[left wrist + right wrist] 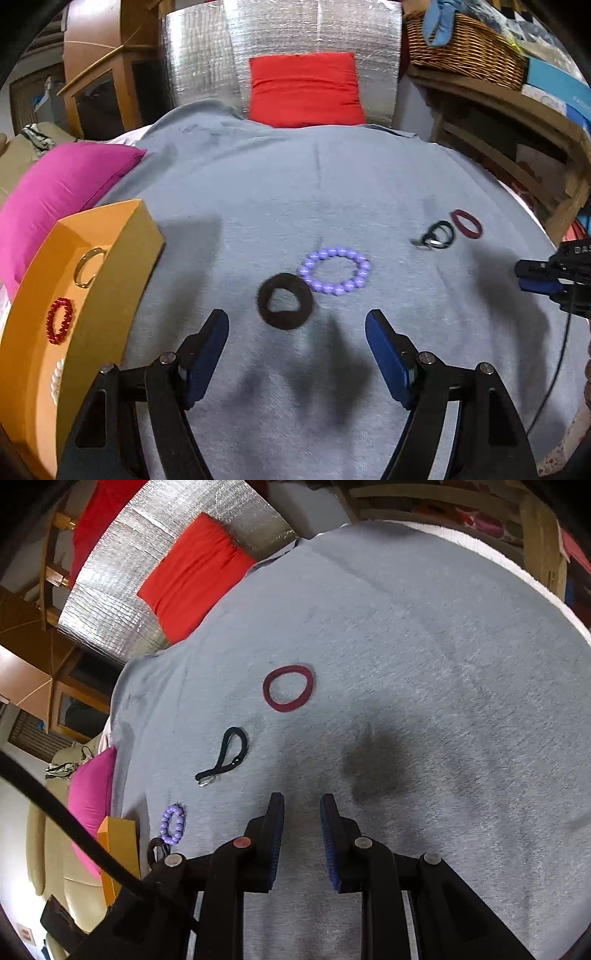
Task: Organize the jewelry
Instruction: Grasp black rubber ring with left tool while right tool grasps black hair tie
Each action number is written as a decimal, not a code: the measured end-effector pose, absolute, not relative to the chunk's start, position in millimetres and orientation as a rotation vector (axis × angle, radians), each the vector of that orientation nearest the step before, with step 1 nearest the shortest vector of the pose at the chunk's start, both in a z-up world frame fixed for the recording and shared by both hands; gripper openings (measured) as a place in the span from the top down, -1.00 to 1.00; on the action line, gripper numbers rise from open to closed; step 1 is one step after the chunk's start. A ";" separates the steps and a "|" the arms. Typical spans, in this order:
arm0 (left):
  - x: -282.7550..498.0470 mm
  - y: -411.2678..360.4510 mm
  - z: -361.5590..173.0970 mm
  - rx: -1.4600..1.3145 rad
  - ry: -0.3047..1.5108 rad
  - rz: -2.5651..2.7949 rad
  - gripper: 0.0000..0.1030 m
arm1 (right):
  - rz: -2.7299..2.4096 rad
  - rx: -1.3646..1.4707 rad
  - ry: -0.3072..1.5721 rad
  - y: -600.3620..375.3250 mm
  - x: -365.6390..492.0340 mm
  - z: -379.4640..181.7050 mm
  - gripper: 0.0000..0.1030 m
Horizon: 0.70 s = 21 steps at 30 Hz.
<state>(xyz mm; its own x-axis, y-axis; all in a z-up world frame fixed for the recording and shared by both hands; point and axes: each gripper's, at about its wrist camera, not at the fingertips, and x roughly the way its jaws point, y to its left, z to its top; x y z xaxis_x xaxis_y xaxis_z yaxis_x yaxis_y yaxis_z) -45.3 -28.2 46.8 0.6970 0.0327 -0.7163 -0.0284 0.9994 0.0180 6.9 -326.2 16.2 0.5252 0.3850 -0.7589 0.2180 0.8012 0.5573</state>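
Observation:
On the grey blanket (332, 192) lie a black scrunchie (284, 306), a purple bead bracelet (335, 270), a thin black band with a metal charm (437, 235) and a dark red band (467, 223). My left gripper (297, 325) is open and empty, just short of the scrunchie. An orange box (92, 295) at the left holds a gold bangle (88, 266), a red bead bracelet (59, 320) and white pearls (56, 380). My right gripper (302, 805) hovers over bare blanket, jaws a narrow gap apart, empty. The dark red band (289, 688), the black band (225, 757) and the purple bracelet (173, 823) lie to its left.
A pink cushion (55, 188) lies behind the orange box and a red cushion (304, 88) leans on silver foil at the far edge. A wicker basket (465, 48) sits on wooden shelves at the right. The right gripper (554, 277) shows at the left view's right edge.

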 end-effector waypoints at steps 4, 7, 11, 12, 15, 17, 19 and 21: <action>-35.9 -2.4 43.6 -0.061 0.825 0.077 -0.49 | 0.138 0.676 1.006 -313.0 13.9 20.5 0.48; -31.8 11.2 39.7 -0.109 0.846 0.099 -0.49 | 0.199 0.694 1.015 -296.6 23.9 19.6 0.48; -25.4 14.1 34.4 -0.110 0.866 0.095 -0.49 | 0.243 0.792 1.032 -281.5 39.0 10.0 0.48; -24.4 13.0 33.8 -0.105 0.867 0.090 -0.49 | 0.251 0.819 1.037 -280.3 42.0 6.7 0.48; -19.2 8.1 30.8 -0.099 0.880 0.038 -0.49 | 0.270 0.928 1.067 -273.5 52.7 -8.4 0.48; -15.3 7.2 28.1 -0.106 0.893 0.005 -0.50 | 0.260 0.976 1.082 -269.8 59.2 -15.9 0.45; -12.3 7.4 25.8 -0.109 0.896 -0.009 -0.49 | 0.258 1.026 1.077 -267.3 63.6 -22.1 0.44; -10.5 7.2 24.2 -0.102 0.890 -0.017 -0.49 | 0.259 1.070 1.072 -264.6 68.5 -26.7 0.44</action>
<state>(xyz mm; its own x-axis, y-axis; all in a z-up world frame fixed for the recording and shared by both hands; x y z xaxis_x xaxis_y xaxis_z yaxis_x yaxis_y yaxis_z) -10.5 7.2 24.2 0.6294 -0.0572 -0.7750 -0.0276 0.9950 -0.0958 68.5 -264.6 -26.7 0.5026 0.6376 -0.5838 0.3006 0.5043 0.8095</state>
